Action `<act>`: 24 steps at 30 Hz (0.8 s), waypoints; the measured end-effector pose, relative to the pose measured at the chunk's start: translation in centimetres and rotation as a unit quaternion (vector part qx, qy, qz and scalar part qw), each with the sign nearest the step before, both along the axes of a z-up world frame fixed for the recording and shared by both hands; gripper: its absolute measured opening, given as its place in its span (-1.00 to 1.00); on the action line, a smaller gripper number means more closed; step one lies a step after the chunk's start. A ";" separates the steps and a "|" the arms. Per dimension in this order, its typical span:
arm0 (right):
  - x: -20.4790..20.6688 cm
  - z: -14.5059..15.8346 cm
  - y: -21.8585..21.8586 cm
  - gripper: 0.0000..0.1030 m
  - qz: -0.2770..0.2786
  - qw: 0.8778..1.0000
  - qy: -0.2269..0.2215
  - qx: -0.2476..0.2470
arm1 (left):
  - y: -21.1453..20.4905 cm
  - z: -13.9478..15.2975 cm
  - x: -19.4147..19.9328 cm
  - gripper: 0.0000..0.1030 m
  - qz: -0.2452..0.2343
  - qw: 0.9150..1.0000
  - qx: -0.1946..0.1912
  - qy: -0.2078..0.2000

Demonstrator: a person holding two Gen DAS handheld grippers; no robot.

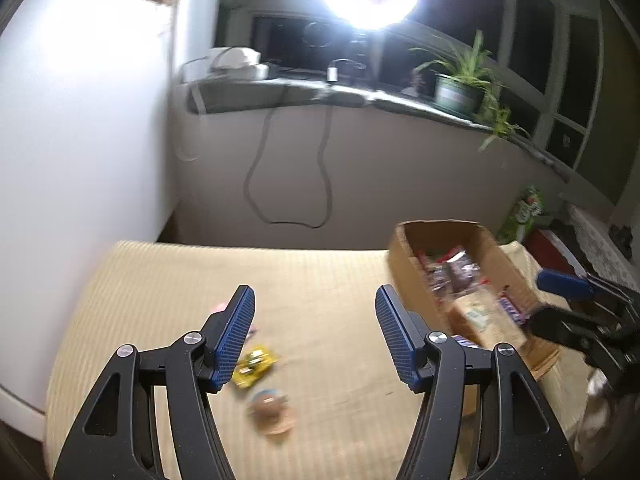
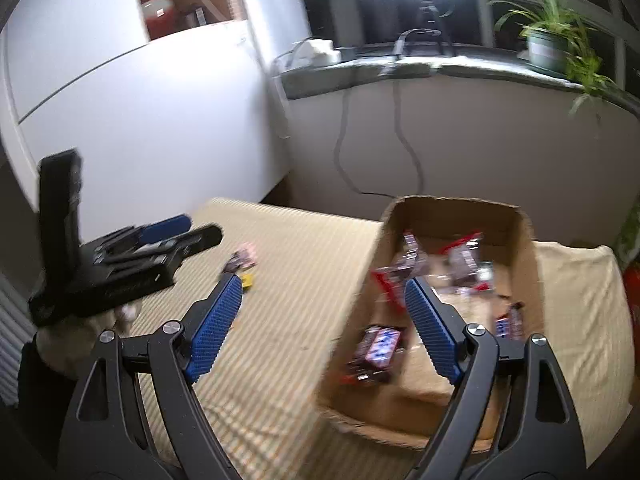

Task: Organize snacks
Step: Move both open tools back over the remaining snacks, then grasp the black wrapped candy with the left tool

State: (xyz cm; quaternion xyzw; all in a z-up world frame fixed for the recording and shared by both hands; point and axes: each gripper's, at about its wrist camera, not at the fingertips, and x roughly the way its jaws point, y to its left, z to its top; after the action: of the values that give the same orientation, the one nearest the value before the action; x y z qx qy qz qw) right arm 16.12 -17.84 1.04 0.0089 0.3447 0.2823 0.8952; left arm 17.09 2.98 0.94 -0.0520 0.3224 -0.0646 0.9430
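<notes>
- left gripper (image 1: 316, 320): jaws apart, empty, aimed at loose yellow snack packet (image 1: 255, 365) on table.
- right gripper (image 2: 324, 312): jaws wide, empty, over cardboard box (image 2: 520, 236) where snacks collect.

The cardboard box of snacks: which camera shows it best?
The right wrist view: the cardboard box fills the frame, open top towards the camera, wrapped snacks visible inside. The left wrist view shows the box only at the side, smaller and blurred.

Two downward wrist views, shared box (image 1: 516, 268)
</notes>
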 end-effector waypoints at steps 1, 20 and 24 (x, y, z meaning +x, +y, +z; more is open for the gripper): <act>-0.3 -0.1 0.6 0.67 0.009 1.000 -0.001 -0.001 | 0.7 -0.2 -0.1 0.21 0.006 1.000 -0.003 0.002; -2.7 -7.7 12.1 0.36 0.109 0.991 0.055 -0.052 | 7.4 -5.5 -0.5 -0.34 0.041 0.997 -0.028 0.065; -1.7 -9.3 13.3 0.20 0.108 0.990 0.076 -0.056 | 7.2 -6.8 0.7 -0.34 0.036 0.996 -0.028 0.083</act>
State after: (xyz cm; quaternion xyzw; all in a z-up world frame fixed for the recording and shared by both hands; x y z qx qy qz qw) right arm 14.46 -4.54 -8.29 -0.0570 0.4262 0.3565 0.8295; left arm 17.83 10.19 -5.88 -0.0954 0.3955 -0.0351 0.9128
